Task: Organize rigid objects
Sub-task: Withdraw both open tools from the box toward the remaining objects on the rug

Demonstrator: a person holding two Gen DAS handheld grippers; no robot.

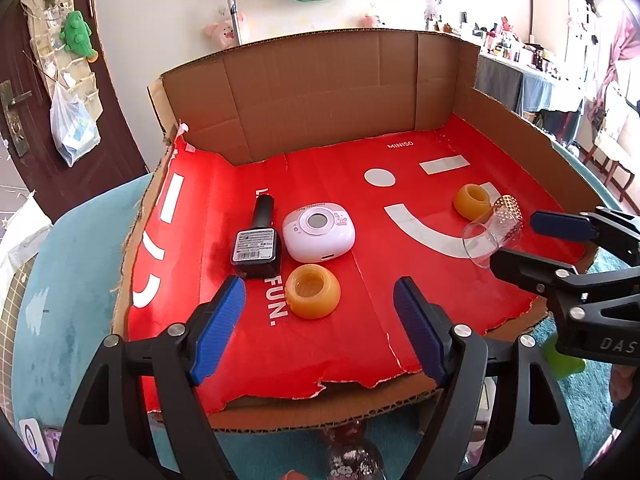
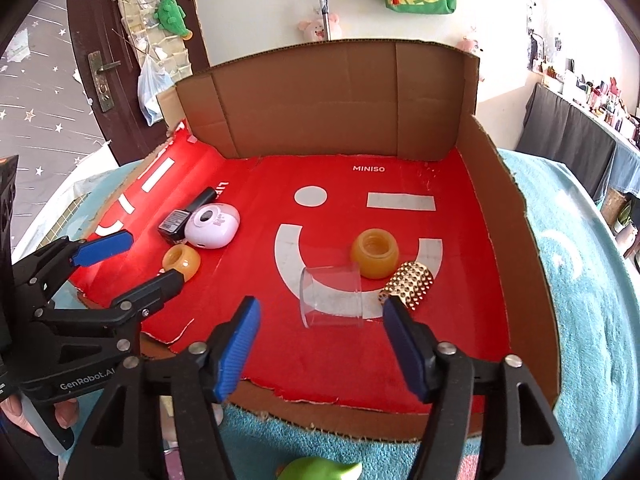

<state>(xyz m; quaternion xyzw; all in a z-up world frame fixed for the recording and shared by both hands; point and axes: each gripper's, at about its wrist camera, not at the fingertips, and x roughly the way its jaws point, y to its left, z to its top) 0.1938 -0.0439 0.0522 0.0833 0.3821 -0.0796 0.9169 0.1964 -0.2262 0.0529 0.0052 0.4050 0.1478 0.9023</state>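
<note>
a: where do things stand?

b: both sets of fingers are released and hold nothing. the left gripper (image 1: 318, 320) hangs over an orange ring (image 1: 312, 290) at lower centre, beside the black bottle (image 1: 256, 245) and white case (image 1: 319, 238). the right gripper (image 2: 320, 340) hangs before the clear cup (image 2: 332, 296), lying on its side on the red tray (image 2: 472, 340).

a: so a placing step looks done?

b: i'd judge so. next calls for choosing a piece and closing on it.

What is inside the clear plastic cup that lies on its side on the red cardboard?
The clear cup looks empty: through its wall only the red cardboard and part of the white smile print show. Its closed end, near the gold studded cap, cannot be seen clearly.
</note>
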